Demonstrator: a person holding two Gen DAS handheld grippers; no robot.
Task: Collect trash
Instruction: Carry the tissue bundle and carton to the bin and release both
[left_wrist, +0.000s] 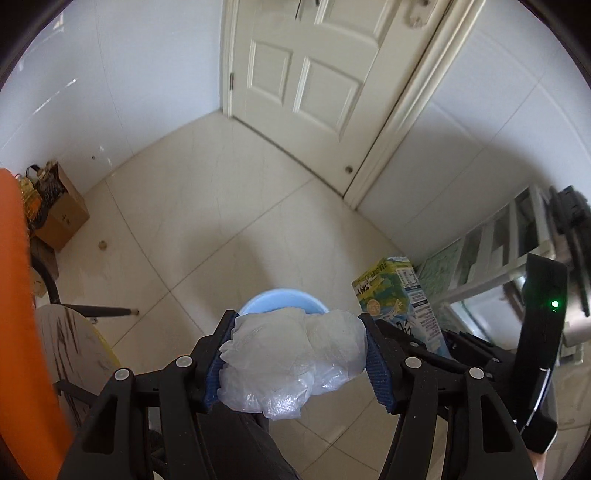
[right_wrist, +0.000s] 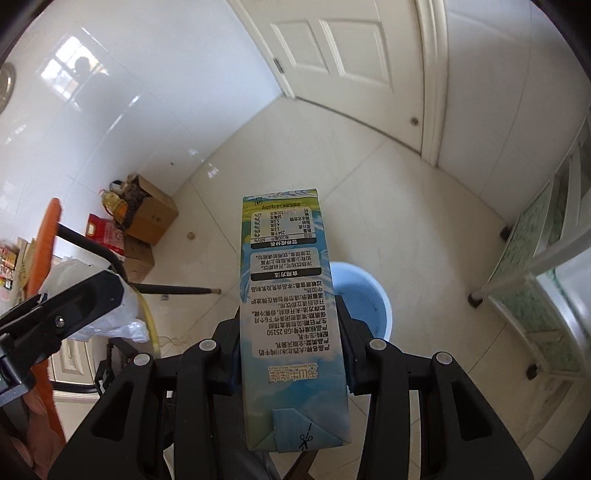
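Observation:
My left gripper (left_wrist: 299, 354) is shut on a crumpled clear plastic bag (left_wrist: 291, 358), held above the floor just short of a light blue bin (left_wrist: 280, 301) whose rim shows behind the bag. My right gripper (right_wrist: 290, 350) is shut on a tall blue-green milk carton (right_wrist: 288, 295), held lengthwise above the same blue bin (right_wrist: 360, 295). The carton also shows in the left wrist view (left_wrist: 400, 295), to the right of the bag. The left gripper with the bag shows in the right wrist view (right_wrist: 85, 306) at lower left.
A closed white door (left_wrist: 306, 66) stands ahead. Cardboard boxes with bottles (left_wrist: 55, 210) sit by the left wall. An orange-edged table (left_wrist: 18, 295) with black legs (right_wrist: 110, 266) is at left. A white glass-fronted cabinet (right_wrist: 546, 266) lines the right side. The floor is beige tile.

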